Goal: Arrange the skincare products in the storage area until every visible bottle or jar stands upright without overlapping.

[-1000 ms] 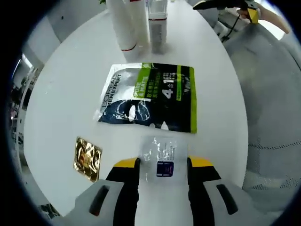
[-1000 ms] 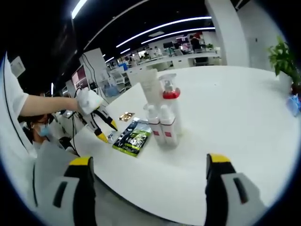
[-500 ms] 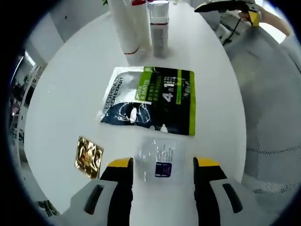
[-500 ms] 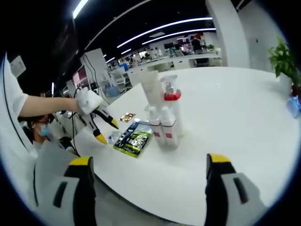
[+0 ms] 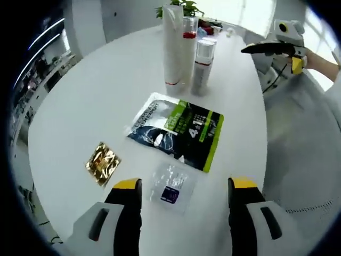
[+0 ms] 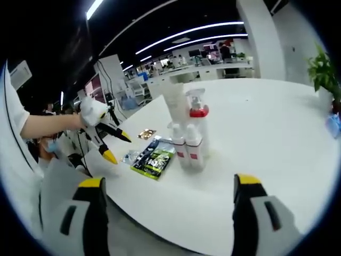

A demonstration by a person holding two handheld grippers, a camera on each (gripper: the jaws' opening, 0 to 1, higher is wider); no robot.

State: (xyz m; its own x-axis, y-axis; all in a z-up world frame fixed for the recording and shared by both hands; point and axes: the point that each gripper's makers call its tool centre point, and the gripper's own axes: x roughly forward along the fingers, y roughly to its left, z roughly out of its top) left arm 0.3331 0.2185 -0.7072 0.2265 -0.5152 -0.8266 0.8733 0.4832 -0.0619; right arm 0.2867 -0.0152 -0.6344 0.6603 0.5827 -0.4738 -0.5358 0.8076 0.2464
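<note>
Between the spread jaws of my left gripper a small clear sachet lies flat on the white round table; neither jaw touches it. Beyond it lie a black-and-green face-mask pack and, to the left, a gold sachet. A tall white tube, a red-collared pump bottle and a small bottle stand upright together at the far side. My right gripper is open and holds nothing, off the table's edge, facing the bottle cluster. The left gripper hangs over the sachets there.
A potted plant stands behind the bottles, and another plant sits at the table's far right. A gloved hand holds the left gripper. The right gripper hovers beyond the table edge. An office with desks lies behind.
The left gripper's jaws have widened from beside the clear sachet and drawn up and back; the sachet stays flat on the table. The right gripper has hardly moved.
</note>
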